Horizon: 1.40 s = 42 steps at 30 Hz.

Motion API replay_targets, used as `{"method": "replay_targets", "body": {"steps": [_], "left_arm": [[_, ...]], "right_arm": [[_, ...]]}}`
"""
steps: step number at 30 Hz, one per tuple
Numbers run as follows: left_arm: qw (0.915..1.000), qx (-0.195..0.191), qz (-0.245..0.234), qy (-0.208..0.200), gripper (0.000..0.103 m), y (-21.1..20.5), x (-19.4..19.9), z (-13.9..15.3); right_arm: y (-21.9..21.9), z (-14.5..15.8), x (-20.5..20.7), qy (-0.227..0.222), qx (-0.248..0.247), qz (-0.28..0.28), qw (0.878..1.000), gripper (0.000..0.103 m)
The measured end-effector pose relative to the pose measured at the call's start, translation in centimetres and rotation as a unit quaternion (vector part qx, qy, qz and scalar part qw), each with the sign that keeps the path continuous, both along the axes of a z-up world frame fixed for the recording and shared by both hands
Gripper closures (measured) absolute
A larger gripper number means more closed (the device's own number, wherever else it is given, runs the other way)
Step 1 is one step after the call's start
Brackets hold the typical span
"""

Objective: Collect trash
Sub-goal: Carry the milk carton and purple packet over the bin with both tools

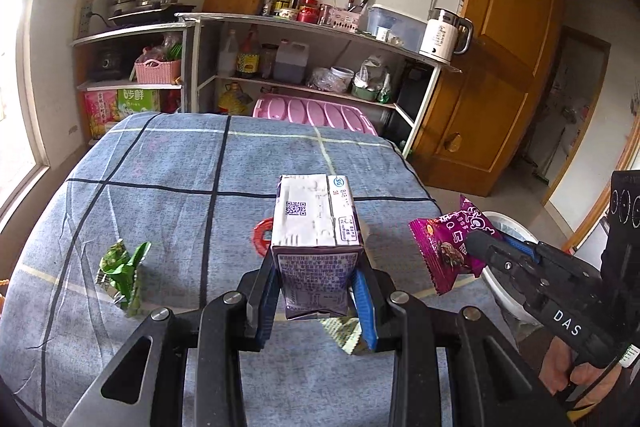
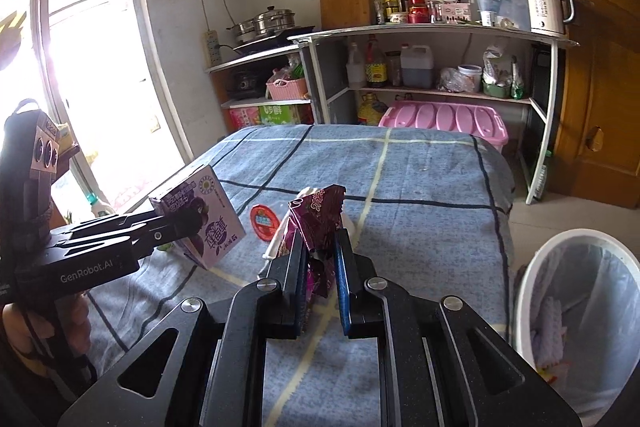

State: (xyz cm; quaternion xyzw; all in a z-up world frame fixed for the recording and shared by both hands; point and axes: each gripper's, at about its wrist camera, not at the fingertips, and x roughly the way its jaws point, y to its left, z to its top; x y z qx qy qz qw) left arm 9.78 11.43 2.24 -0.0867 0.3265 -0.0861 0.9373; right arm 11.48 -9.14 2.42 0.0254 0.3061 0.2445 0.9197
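Observation:
My left gripper (image 1: 316, 291) is shut on a purple and white drink carton (image 1: 316, 239) and holds it above the blue checked tablecloth (image 1: 160, 207). The carton also shows in the right wrist view (image 2: 204, 215). My right gripper (image 2: 320, 255) is shut on a purple snack wrapper (image 2: 316, 223), which also shows in the left wrist view (image 1: 448, 243). A green wrapper (image 1: 122, 269) lies on the cloth at the left. A red round lid (image 2: 265, 221) lies on the cloth. A yellowish wrapper (image 1: 344, 337) lies under my left gripper.
A white bin (image 2: 576, 311) with a plastic liner stands on the floor right of the table, some trash inside. Behind the table are shelves (image 2: 440, 35) with bottles, pots and a kettle, and a pink crate (image 2: 444, 119). A wooden door (image 1: 500, 47) is at the right.

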Motion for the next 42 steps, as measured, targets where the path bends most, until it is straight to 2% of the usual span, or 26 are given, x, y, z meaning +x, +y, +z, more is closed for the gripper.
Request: {"method": "replay_targets", "body": {"steps": [12,23,33,42], "left_arm": [[0.9961,0.002,-0.088,-0.006,0.069,-8.8,0.4,0.9],[0.984,-0.005,-0.178,0.007,0.069,-18.4,2.0,0.2],[0.9718,-0.001,-0.233,0.038,0.069,-25.9,3.8,-1.7],[0.9641,0.016,-0.256,0.069,0.069,-29.9,5.1,-4.2]], "right_arm": [[-7.7,0.8,-1.9,-0.009,-0.001,-0.071,0.997,0.09],[-15.6,0.2,-2.6,0.003,-0.009,-0.148,0.989,0.09],[-21.8,-1.6,-2.4,0.028,-0.025,-0.21,0.977,0.09],[-25.3,-4.0,-1.6,0.059,-0.04,-0.234,0.97,0.088]]}}
